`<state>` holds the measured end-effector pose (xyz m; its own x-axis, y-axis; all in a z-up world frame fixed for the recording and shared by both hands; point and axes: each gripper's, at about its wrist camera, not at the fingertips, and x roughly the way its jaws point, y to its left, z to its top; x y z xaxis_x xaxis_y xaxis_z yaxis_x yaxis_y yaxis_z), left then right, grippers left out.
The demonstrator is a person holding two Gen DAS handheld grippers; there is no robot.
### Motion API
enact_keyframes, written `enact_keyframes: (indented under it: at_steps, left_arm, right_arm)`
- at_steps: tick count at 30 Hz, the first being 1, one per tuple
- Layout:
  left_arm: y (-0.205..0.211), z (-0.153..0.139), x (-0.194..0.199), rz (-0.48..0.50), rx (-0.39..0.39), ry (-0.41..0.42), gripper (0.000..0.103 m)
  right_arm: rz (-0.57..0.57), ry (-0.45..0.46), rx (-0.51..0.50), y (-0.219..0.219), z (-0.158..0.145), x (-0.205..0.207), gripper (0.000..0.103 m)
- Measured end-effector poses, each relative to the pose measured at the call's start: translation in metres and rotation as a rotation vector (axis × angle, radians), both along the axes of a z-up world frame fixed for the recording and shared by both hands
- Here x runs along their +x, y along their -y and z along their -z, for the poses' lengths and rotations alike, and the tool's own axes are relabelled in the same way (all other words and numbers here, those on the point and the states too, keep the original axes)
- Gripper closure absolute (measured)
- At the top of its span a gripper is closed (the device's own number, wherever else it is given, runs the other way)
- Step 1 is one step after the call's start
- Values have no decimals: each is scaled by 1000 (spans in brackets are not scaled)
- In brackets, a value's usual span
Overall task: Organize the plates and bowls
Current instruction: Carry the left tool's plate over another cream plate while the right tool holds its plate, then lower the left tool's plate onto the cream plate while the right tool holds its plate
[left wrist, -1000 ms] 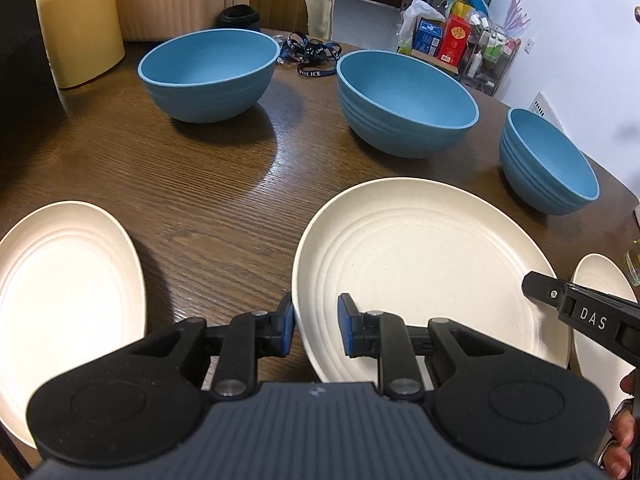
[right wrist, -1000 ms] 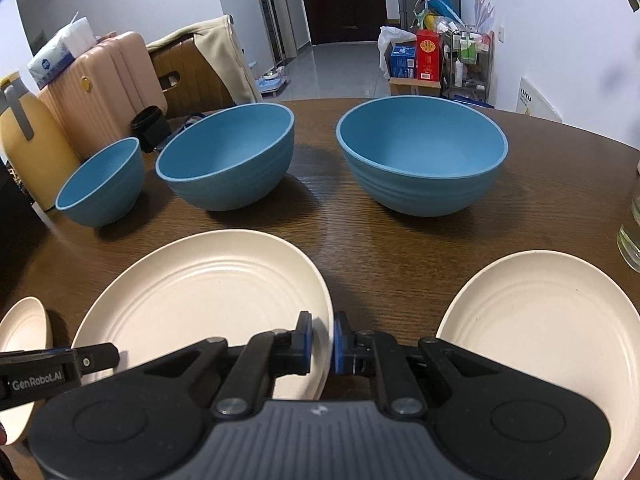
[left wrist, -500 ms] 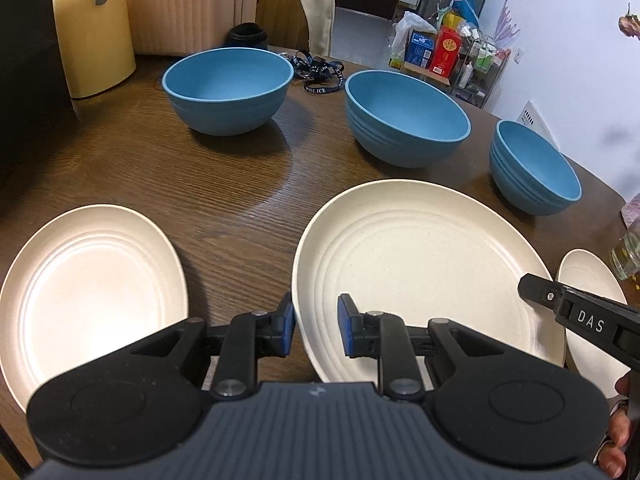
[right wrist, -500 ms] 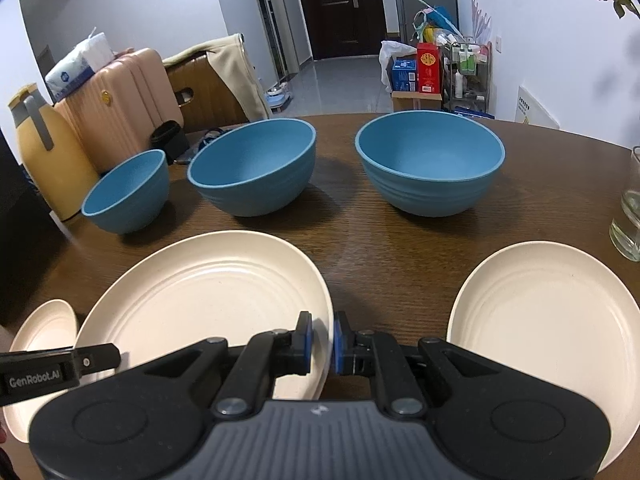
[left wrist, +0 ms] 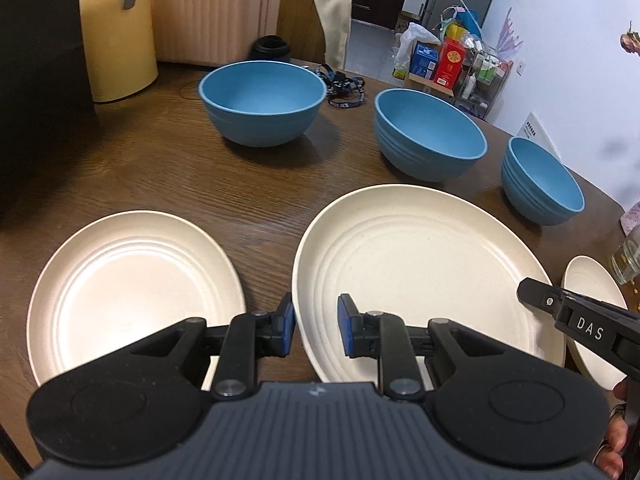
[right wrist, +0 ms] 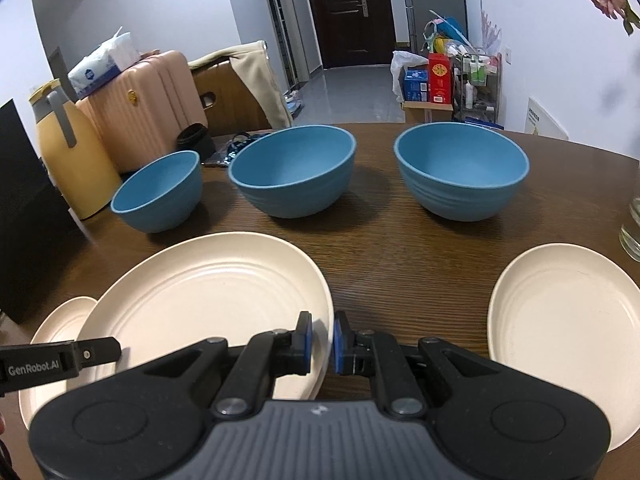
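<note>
Cream, matte and faintly speckled: the large plate (left wrist: 420,276) looks like light moulded composite, stiff, thin-rimmed, ridged in rings; I judge it light but broad, so likely to sag or swing if taken at one edge only. In the left wrist view my left tongs (left wrist: 316,330) straddle its near left rim, one pad outside and one over the plate; the jaws stand narrow with the rim between them, which I read as a grip on the large plate, though true pad contact is hard to confirm. A medium plate (left wrist: 132,296) lies just beside on the brown wood desk (left wrist: 200,184); a small plate (left wrist: 592,300) sits at the far right, behind my other tool. Three blue bowls (left wrist: 262,102) stand beyond, well apart; deep, smooth-walled, best taken by the rim.

In the right wrist view my right tongs (right wrist: 322,342) are closed nearly fully on the opposite rim of the same large plate (right wrist: 208,296), the edge pinched between the pads; a two-sided hold suits so wide a piece. The rim is smooth and may slip; I would keep both sides level. The medium plate (right wrist: 568,320) lies at the right, clear of everything; a glass (right wrist: 634,220) stands near it, a knock hazard.
</note>
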<state>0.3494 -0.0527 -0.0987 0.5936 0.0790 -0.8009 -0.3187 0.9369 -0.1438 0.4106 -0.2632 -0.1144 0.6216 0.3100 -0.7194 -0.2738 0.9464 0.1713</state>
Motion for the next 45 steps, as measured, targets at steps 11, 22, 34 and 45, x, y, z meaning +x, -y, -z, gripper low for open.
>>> enact_keyframes:
  at_steps: [11, 22, 34, 45]
  left_arm:
    - [-32, -6, -21, -28, -5, 17, 81]
    - [-70, -11, -39, -71, -7, 26, 81]
    - [-114, -12, -58, -121, -1, 26, 81]
    - [-154, -8, -77, -162, -1, 16, 81]
  right_arm:
    - [-26, 17, 6, -30, -8, -12, 92]
    - [-62, 23, 7, -66, -10, -25, 92]
    - [-111, 17, 7, -113, -10, -36, 92]
    - [-157, 5, -6, -159, -4, -51, 92]
